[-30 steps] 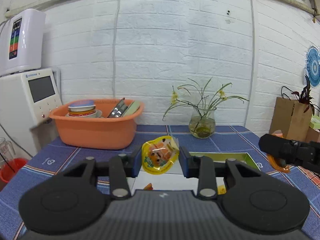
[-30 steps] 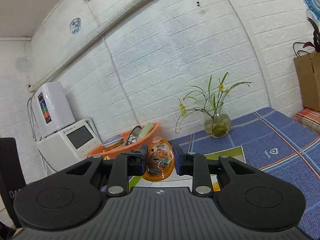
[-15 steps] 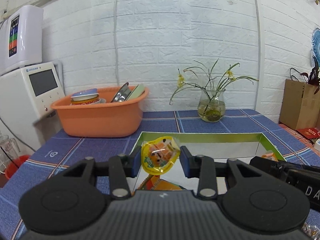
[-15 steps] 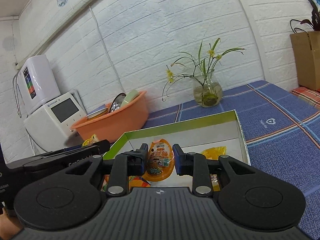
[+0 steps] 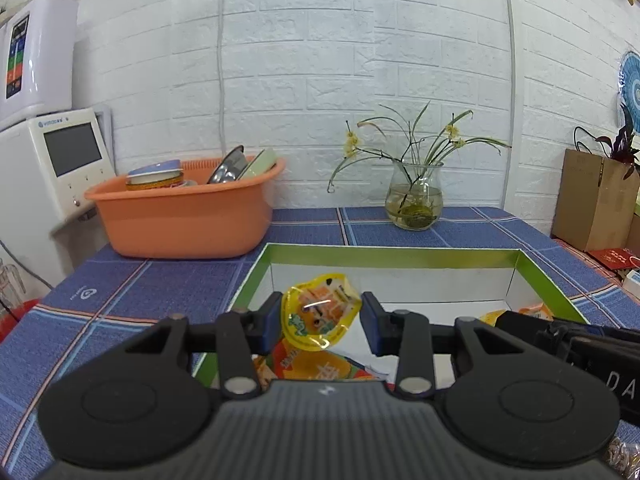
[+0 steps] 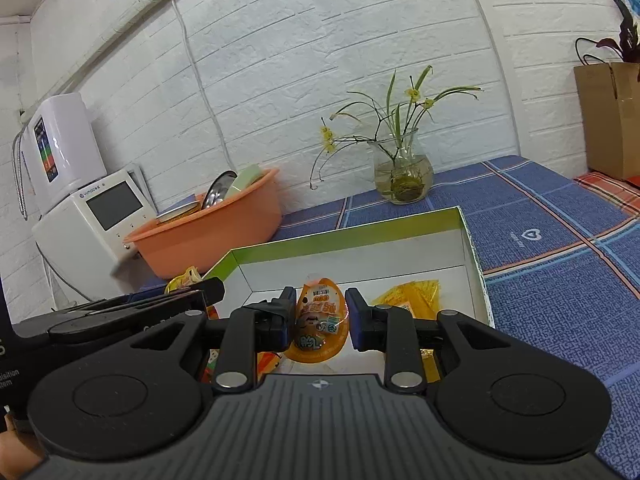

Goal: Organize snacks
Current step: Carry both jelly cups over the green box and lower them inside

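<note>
My left gripper [image 5: 320,318] is shut on a yellow jelly cup [image 5: 319,311] with an orange label, held over the near left part of a green-rimmed white box [image 5: 392,257]. My right gripper [image 6: 320,322] is shut on an orange egg-shaped snack [image 6: 320,325], held over the same box [image 6: 344,240]. The box holds an orange snack packet [image 5: 316,366] under the left gripper and a yellow packet [image 6: 412,300] at the right. The left gripper also shows in the right wrist view [image 6: 120,312], low at the left. The right gripper shows at the right edge of the left wrist view [image 5: 568,340].
An orange basin [image 5: 184,212] with dishes stands at the back left beside a white appliance [image 5: 52,160]. A glass vase with flowers [image 5: 414,200] stands behind the box. A brown paper bag [image 5: 592,200] is at the far right. The table has a blue checked cloth [image 6: 560,240].
Both grippers have come lower and closer over the box, each still holding its snack. More of the box's inside shows in both views now.
</note>
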`<state>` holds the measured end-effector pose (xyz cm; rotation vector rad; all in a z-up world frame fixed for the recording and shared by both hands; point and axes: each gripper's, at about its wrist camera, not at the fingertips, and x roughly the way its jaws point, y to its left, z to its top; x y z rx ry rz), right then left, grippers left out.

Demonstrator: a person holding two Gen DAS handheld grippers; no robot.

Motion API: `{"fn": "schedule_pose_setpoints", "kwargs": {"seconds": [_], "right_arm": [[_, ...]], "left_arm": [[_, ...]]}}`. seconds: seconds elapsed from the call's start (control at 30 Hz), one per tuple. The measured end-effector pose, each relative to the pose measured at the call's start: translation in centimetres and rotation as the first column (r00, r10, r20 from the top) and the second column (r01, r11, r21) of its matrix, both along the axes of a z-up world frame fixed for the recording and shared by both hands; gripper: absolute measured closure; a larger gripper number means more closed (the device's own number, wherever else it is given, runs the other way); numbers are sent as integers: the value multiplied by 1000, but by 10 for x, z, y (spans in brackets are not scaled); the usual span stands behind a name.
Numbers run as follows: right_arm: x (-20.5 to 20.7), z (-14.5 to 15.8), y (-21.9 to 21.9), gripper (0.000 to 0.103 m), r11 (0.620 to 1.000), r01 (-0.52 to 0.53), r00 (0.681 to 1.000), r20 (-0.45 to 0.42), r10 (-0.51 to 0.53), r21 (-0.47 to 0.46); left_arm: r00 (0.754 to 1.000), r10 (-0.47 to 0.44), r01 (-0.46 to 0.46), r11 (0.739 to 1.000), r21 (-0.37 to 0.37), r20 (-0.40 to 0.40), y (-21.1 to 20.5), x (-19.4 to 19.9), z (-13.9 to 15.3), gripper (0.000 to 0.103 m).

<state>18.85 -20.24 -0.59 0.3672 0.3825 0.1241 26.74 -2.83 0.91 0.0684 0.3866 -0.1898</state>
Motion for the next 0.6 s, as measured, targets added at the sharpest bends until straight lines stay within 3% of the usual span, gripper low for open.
{"fn": "schedule_pose_setpoints", "kwargs": {"seconds": [0.6], "right_arm": [[5,-6,4,54,998,15,999,-34,-17,-60]], "left_arm": [[999,13,-13,1000,0,-30,0,5,-7,63]]}}
